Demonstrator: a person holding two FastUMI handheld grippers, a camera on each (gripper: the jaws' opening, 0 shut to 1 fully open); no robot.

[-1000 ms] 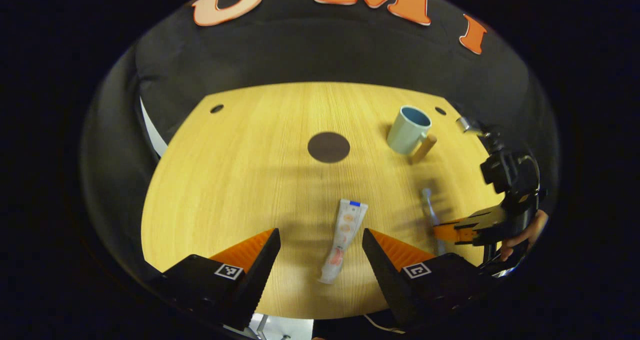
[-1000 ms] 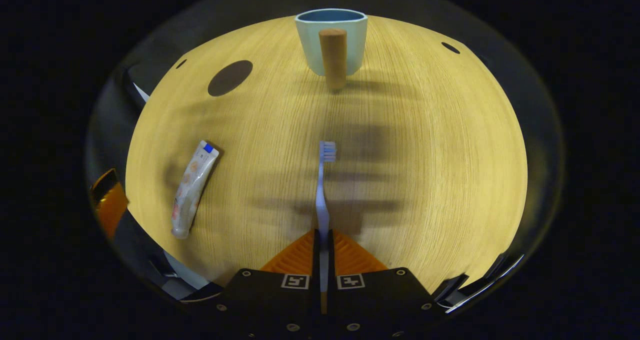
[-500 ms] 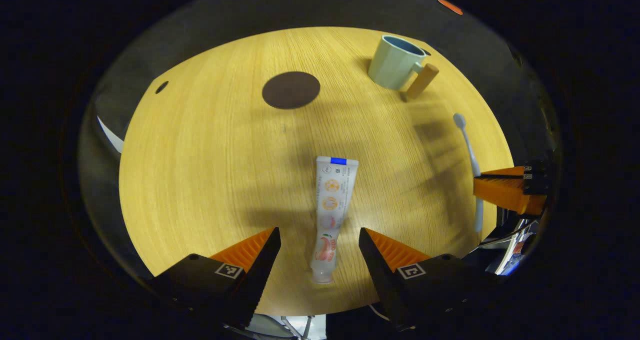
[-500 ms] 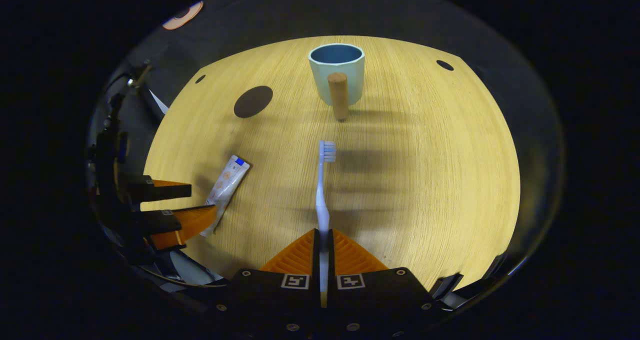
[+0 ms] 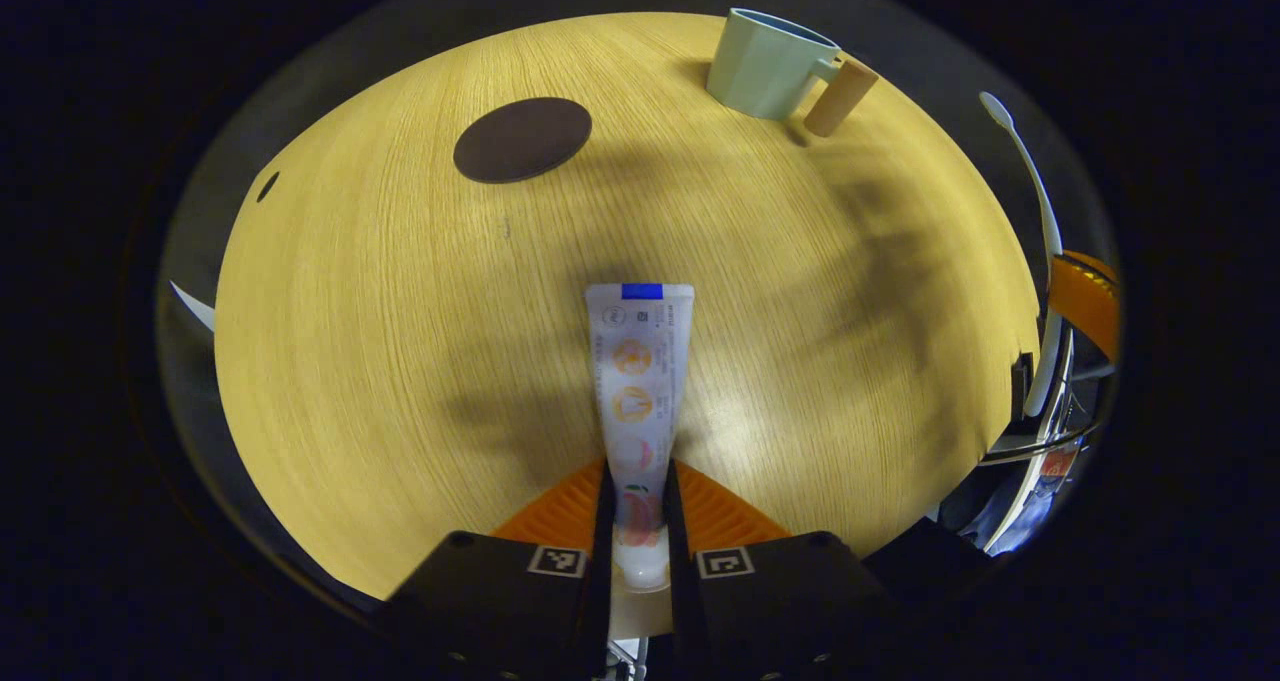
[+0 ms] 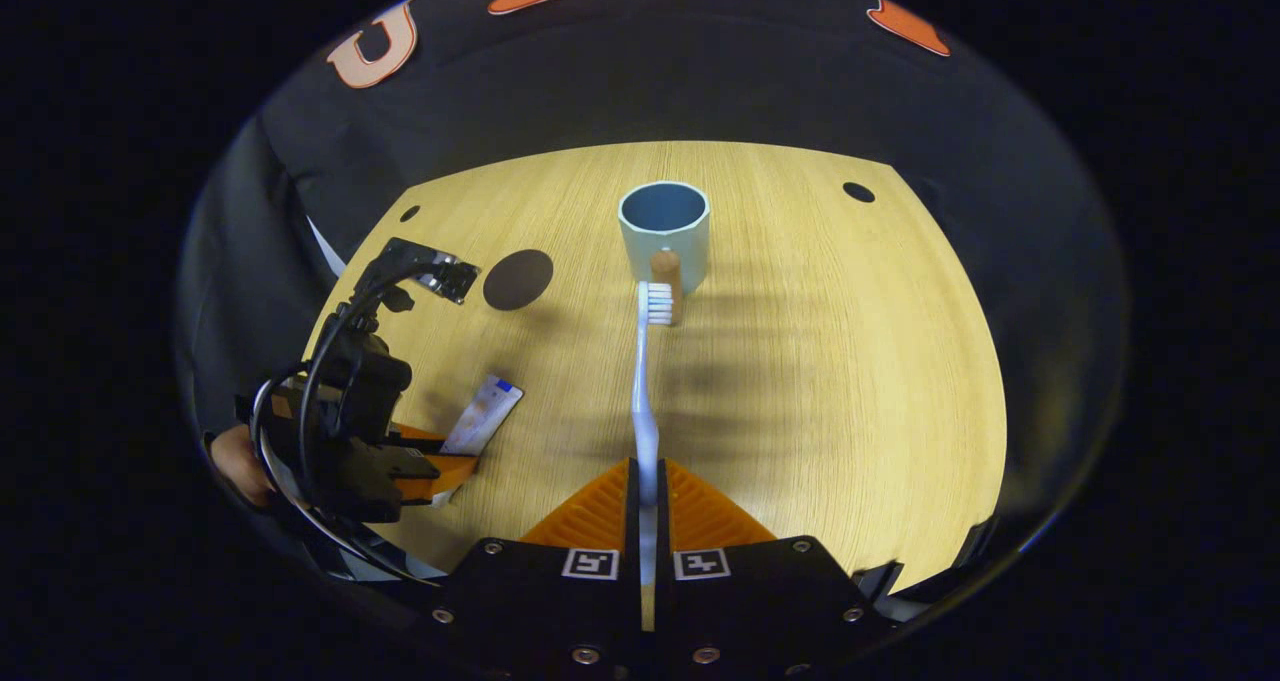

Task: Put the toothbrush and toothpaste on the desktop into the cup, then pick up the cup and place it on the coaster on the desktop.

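Observation:
In the left gripper view my left gripper [image 5: 636, 496] is shut on the cap end of the white toothpaste tube [image 5: 638, 361], which lies along the wooden desktop [image 5: 400, 341]. In the right gripper view my right gripper [image 6: 646, 489] is shut on the handle of the toothbrush [image 6: 645, 381], lifted off the desk with its bristles pointing toward the pale blue cup [image 6: 664, 221]. The cup stands upright with a wooden handle [image 6: 666, 279] facing me. The dark round coaster [image 6: 518, 279] lies left of it. The left gripper [image 6: 420, 466] shows at left with the tube [image 6: 484, 413].
The cup [image 5: 768, 63] and coaster [image 5: 522, 139] sit at the far side in the left gripper view, and the toothbrush [image 5: 1030, 211] rises at the right edge. Small round holes [image 6: 858, 192] mark the desk's far corners. A hand [image 6: 235, 461] holds the left gripper.
My left gripper has moved forward and shut on the toothpaste tube. My right gripper has risen higher with the toothbrush, which now points at the cup.

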